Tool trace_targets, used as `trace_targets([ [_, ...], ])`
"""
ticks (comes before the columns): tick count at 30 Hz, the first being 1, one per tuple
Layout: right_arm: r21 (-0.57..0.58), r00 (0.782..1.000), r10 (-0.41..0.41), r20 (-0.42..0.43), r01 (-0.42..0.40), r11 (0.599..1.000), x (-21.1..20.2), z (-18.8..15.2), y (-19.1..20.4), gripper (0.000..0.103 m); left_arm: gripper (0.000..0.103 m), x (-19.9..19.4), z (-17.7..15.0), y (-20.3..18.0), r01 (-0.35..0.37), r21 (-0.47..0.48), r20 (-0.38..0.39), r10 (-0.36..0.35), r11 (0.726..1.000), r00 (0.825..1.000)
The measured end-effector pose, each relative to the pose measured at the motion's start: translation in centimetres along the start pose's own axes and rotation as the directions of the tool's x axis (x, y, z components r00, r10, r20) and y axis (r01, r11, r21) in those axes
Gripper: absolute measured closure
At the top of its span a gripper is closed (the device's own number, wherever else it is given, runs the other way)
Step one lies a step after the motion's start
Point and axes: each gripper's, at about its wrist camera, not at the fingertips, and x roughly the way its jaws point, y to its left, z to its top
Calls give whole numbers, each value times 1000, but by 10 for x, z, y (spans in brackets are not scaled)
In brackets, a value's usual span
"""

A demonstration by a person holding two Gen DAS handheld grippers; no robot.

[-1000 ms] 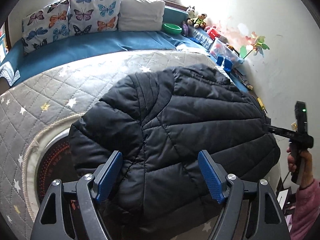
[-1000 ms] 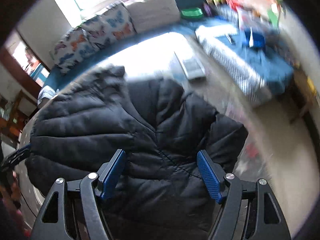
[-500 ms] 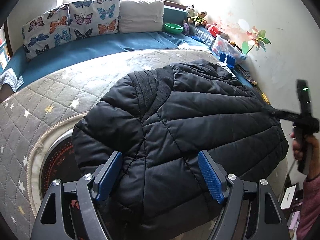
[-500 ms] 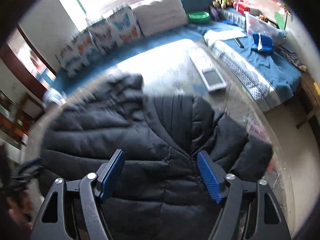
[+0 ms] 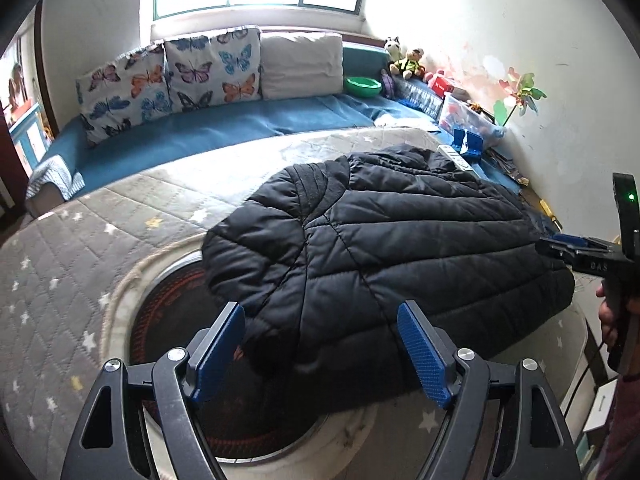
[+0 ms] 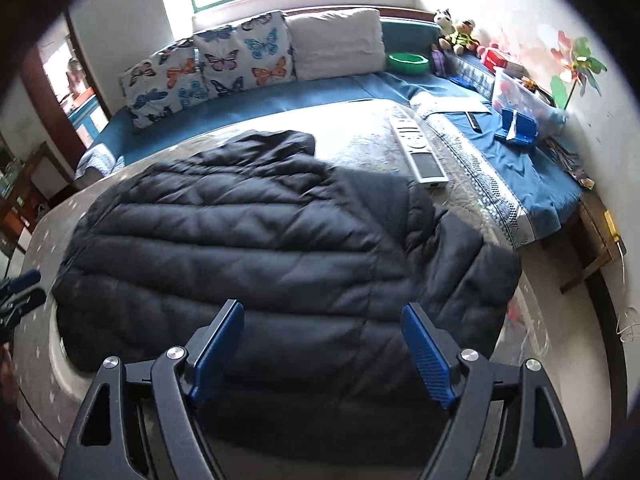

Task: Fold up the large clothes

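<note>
left gripper [image 5: 320, 350] jaws apart, empty | right gripper [image 6: 322, 354] opening, empty | black puffer jacket [image 5: 384, 264] probably folded once | next: grab both hem corners evenly

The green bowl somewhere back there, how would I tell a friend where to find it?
Start at the window and drop to the row of cushions along the blue bench. Follow them right, past the butterfly cushions to the plain white cushion. The green bowl sits just right of that, before the soft toys; it is the only bright green, round, open thing there.
</note>
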Motion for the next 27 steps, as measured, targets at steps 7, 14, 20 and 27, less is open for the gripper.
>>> trace_targets([
  [7,-17,999,-4,39,4,1000,-26,-30,25,15,19,-52,-35,-5,-24,17,17,24,1000,1000],
  [14,-11,996,-10,93,11,1000,-48,-62,52,15,18,-100,-73,-11,-76,27,53,74,997,996],
  [20,-16,991,-41,126,43,999,-59,-88,72,15,18,-128,-104,-16,-82,21,81,80,996,993],
  [27,3,984,-52,169,52,999,-76,-118,90,15,18,-147,-131,-21,-78,15,106,76,997,991],
])
